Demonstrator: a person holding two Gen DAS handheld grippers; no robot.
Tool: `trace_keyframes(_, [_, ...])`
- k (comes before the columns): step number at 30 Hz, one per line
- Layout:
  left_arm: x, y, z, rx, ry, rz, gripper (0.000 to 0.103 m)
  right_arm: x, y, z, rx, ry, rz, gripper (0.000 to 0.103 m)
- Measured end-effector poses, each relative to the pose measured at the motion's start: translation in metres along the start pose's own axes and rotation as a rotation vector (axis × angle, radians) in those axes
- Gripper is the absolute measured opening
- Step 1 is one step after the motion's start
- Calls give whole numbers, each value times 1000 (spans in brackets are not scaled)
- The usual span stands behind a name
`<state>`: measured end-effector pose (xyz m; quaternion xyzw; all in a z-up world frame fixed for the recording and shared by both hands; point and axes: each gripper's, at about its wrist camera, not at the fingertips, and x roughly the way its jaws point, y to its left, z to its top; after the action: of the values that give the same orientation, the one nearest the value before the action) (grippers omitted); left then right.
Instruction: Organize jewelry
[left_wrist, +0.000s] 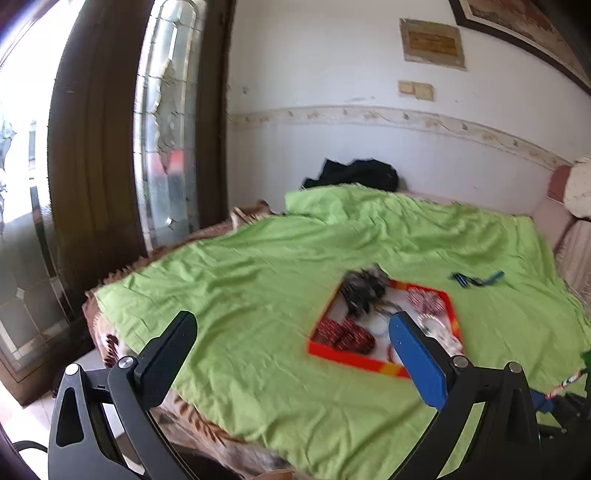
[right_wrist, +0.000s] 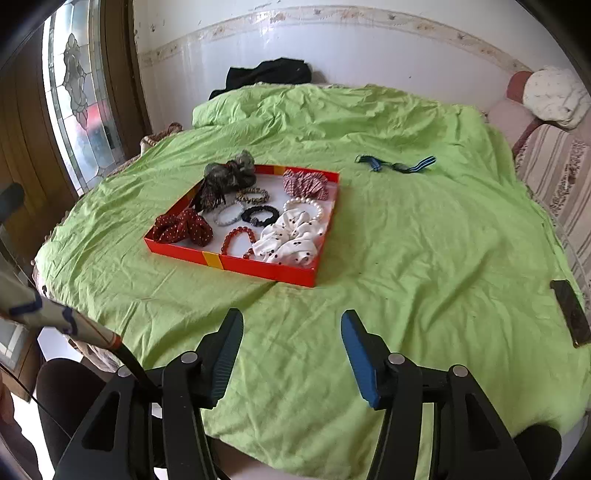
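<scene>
- My left gripper (left_wrist: 291, 354) has its jaws spread as wide as they go, nothing between them, only the green sheet (left_wrist: 258, 295) showing in the gap.
- My right gripper (right_wrist: 291, 354) has its jaws parted too, less widely, and empty, hanging over the near part of the sheet.
- Ahead of the right gripper the red tray (right_wrist: 258, 266) sits flat on the sheet, a yellow stripe on its near wall.
- Inside the tray I see a dark red dotted scrunchie (right_wrist: 183, 229) at the near left, a white dotted scrunchie (right_wrist: 291, 236) at the near right, and a red bead bracelet (right_wrist: 238, 240) between them.
- Further back lie a pearl bracelet (right_wrist: 303, 205), a black hair tie (right_wrist: 260, 215), a pale bead bracelet (right_wrist: 228, 214) and a pink patterned scrunchie (right_wrist: 306, 183).
- A dark bundle of fabric (right_wrist: 229, 173) hangs over the tray's far left corner.
- From the left wrist the tray is blurred, and the blue pad (left_wrist: 419, 362) covers its near right corner.
- Outside the tray, well apart to its far right, a blue striped band (right_wrist: 397, 165) lies on the sheet.
- A phone (right_wrist: 570, 312) lies at the sheet's right edge.
- A black garment (right_wrist: 269, 74) is piled against the white wall behind.
</scene>
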<state>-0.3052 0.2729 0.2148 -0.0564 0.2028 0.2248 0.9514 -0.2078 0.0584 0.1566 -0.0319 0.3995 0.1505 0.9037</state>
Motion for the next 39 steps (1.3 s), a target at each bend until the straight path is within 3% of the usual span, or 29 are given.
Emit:
trace_keyframes(12, [-8, -19, -21, 56, 110, -57, 103, -33, -5, -16, -7, -53, -57, 65])
trace_keyframes(26, [2, -41, -34, 109, 187, -72, 103, -31, -6, -22, -31, -80, -98, 67])
trace_keyframes(39, [25, -46, -46, 128, 252, -57, 103, -13, -7, -25, -27, -38, -91, 69])
